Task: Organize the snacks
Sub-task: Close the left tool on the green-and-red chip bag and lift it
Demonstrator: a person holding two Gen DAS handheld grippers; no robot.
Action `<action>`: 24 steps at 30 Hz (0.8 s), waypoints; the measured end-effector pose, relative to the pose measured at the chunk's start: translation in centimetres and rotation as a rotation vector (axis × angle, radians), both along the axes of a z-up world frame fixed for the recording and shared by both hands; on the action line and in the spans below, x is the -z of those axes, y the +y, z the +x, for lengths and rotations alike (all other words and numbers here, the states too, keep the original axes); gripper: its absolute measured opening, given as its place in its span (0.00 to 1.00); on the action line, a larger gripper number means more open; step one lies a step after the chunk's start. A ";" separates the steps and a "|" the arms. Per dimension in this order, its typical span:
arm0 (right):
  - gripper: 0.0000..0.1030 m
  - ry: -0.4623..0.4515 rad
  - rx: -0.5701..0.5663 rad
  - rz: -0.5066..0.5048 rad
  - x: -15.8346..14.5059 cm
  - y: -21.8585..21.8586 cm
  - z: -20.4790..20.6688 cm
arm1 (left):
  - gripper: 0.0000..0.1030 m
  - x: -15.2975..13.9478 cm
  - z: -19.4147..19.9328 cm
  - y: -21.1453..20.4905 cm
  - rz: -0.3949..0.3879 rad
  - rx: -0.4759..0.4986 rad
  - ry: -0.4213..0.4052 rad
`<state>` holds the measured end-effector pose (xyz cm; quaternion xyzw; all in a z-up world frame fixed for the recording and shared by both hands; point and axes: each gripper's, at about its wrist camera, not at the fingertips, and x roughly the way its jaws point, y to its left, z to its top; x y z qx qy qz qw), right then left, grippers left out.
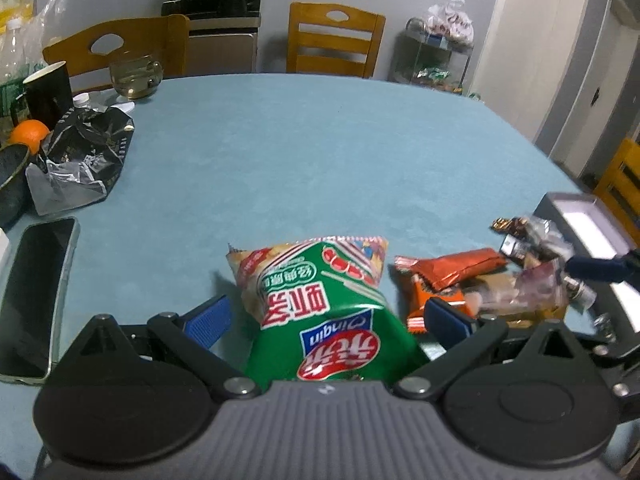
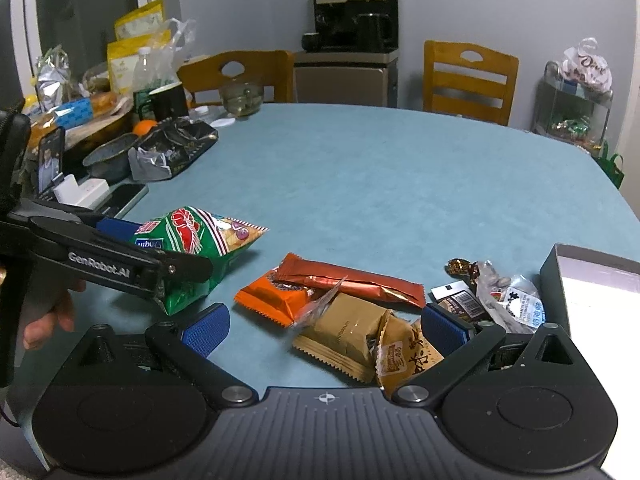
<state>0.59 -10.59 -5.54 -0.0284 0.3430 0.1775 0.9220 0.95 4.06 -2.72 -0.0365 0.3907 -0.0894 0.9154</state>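
Note:
A green snack bag (image 1: 320, 304) lies between my left gripper's (image 1: 326, 320) wide-open fingers, above the blue table; in the right wrist view the bag (image 2: 192, 256) sits tilted within that gripper (image 2: 160, 252). My right gripper (image 2: 324, 326) is open over a pile of snacks: an orange packet (image 2: 276, 296), a red-brown bar (image 2: 352, 278), tan packets (image 2: 352, 336) and small wrapped candies (image 2: 492, 292). The pile also shows in the left wrist view (image 1: 472, 280).
A grey box (image 2: 600, 292) stands at the right edge. A phone (image 1: 36, 300), a black foil bag (image 1: 84, 156), a bowl, an orange (image 1: 28, 134) and a mug (image 1: 48, 92) crowd the table's left. Wooden chairs (image 1: 332, 40) stand behind.

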 end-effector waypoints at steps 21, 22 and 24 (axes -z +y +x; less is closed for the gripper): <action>0.20 0.003 0.057 0.089 0.9 0.0 0.9 | 0.81 1.4 0.7 0.1 0.008 -0.002 -0.019; 0.17 0.006 0.054 0.091 1.0 -0.1 0.9 | 0.78 1.4 0.7 0.2 0.006 0.002 -0.021; 0.13 0.008 0.057 0.099 0.9 -0.1 1.0 | 0.75 1.3 0.7 0.2 0.012 0.006 -0.023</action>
